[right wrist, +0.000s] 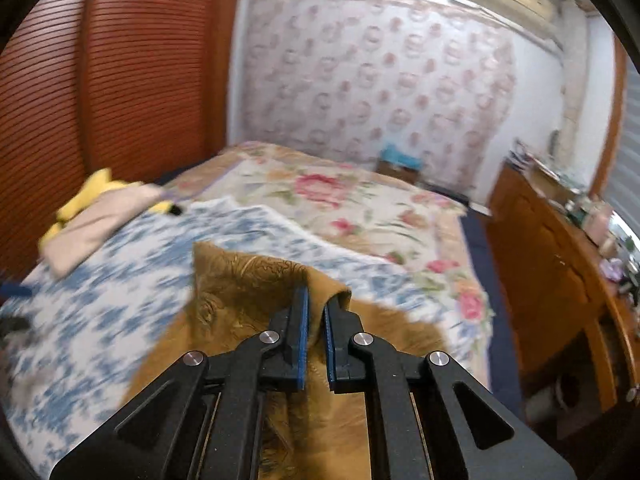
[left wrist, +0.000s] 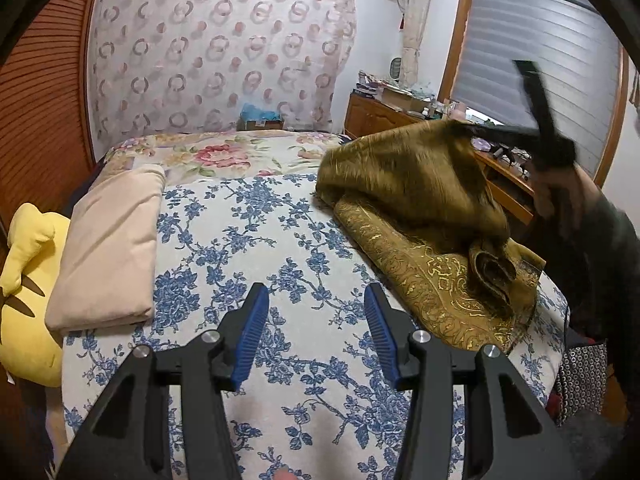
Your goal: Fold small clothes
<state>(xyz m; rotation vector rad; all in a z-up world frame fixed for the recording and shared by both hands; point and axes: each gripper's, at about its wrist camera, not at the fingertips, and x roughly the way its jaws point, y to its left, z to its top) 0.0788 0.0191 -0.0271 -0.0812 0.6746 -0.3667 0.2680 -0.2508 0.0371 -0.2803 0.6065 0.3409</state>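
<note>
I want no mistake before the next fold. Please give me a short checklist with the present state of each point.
1. Right tongs shut on the gold cloth: ok.
2. Cloth edge lifted off the blue-flowered bedspread: ok.
3. Left tongs open, holding nothing: ok.
4. Cloth lies smooth for folding: not ok, it is bunched.
5. Beige folded cloth apart from the gold one: ok.
6. Far corners of the gold cloth: cannot tell.
</note>
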